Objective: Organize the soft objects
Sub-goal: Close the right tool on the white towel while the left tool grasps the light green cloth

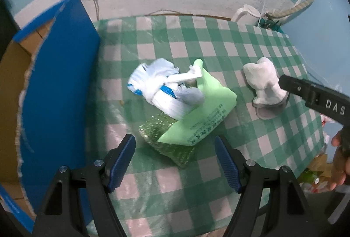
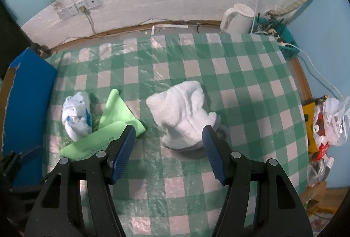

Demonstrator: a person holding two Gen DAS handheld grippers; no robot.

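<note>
Green cloth [image 1: 203, 110] lies just ahead between the wide, empty left tongs [image 1: 175, 158], white towel [image 2: 183, 114] before the open, empty right tongs [image 2: 168, 149]; both, I judge, must lower and close.

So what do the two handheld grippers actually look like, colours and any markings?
Both are matte black plastic frames with round silver pivot bolts. The left gripper and right gripper each carry two dark blue, ribbed finger pads. In the left wrist view, the right gripper's black body bears white letters "DAS".
</note>
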